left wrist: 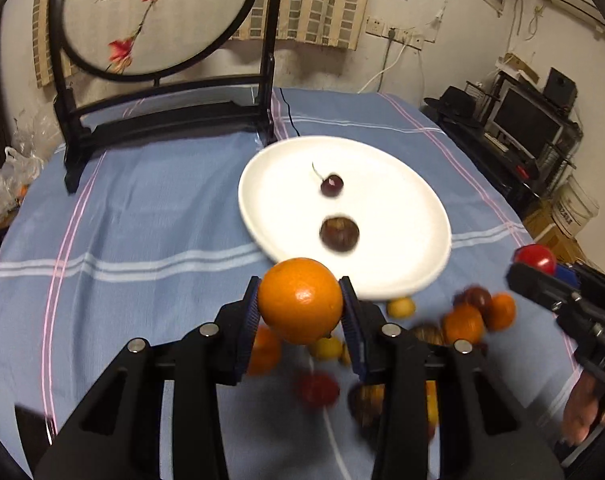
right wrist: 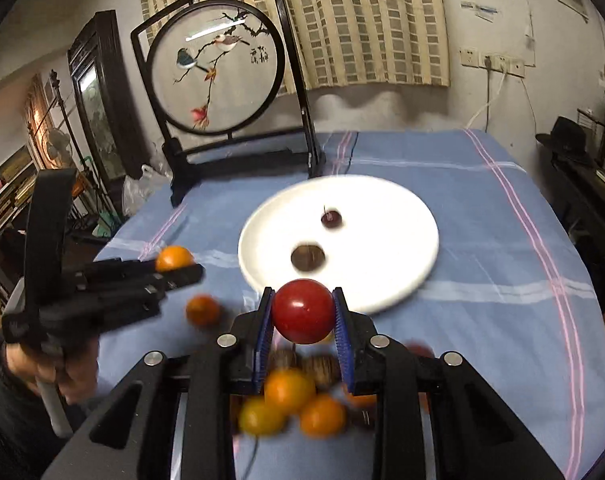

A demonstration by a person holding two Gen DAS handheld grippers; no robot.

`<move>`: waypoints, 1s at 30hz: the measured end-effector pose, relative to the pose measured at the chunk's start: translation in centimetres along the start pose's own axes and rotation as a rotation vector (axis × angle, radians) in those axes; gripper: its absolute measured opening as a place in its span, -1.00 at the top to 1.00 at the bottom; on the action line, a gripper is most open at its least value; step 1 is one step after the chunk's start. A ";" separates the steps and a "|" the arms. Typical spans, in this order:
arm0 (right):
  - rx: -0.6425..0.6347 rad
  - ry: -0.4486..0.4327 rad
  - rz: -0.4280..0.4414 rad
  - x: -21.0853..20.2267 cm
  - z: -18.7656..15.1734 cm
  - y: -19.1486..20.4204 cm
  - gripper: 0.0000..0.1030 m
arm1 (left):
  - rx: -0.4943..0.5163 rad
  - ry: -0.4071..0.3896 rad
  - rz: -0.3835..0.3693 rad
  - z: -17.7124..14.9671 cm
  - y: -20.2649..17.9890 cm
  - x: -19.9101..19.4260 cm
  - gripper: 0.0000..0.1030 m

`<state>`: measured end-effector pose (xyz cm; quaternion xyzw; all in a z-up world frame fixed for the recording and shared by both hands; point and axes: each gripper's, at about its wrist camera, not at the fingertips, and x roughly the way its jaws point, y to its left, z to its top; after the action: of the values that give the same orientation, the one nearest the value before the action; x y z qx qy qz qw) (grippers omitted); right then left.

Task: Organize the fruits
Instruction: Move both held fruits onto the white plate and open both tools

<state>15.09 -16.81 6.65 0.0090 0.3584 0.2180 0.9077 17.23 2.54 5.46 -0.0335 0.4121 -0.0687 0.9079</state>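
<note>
Two grippers, left gripper point(left wrist: 300, 308) clamped around orange point(left wrist: 300, 300), right gripper point(right wrist: 302, 318) around red fruit point(right wrist: 303, 311).

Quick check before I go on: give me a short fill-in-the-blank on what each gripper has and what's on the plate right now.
1. The left gripper is shut on an ____ fruit.
2. The right gripper is shut on a round ____ fruit.
3. The white plate holds ____ dark fruits: a cherry with a stem and a brown round fruit.
4. The loose fruit pile lies on the blue ____.

Missing words: orange; red; two; tablecloth
</note>
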 end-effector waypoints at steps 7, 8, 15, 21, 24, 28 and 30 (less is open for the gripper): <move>0.049 0.107 -0.025 6.1 -0.4 -1.9 0.44 | 0.000 0.062 0.040 2.6 -0.9 5.9 0.27; 0.048 0.112 -0.024 6.4 -0.5 -1.7 0.44 | 0.005 0.067 0.040 2.7 -1.1 6.5 0.27; 0.145 0.069 -0.051 6.8 -1.0 -4.0 -0.26 | -0.054 0.106 0.014 2.8 -1.2 9.2 0.10; 0.199 0.072 -0.023 5.9 -1.4 -4.8 -0.26 | -0.088 0.049 -0.014 1.4 -0.2 5.9 -0.05; 0.199 0.064 -0.025 5.2 -1.6 -4.8 -0.26 | -0.133 0.023 -0.008 0.2 0.9 4.2 -0.14; 0.200 0.043 -0.018 3.9 -2.3 -4.5 -0.27 | -0.138 0.006 0.018 -1.4 2.1 2.3 -0.31; 0.192 0.034 -0.026 3.2 -3.1 -4.3 -0.29 | -0.144 -0.008 0.035 -2.3 2.8 1.5 -0.39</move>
<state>16.82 -19.80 1.58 0.0875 0.3932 0.1709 0.8992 16.69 5.03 2.49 -0.0915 0.4130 -0.0227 0.9058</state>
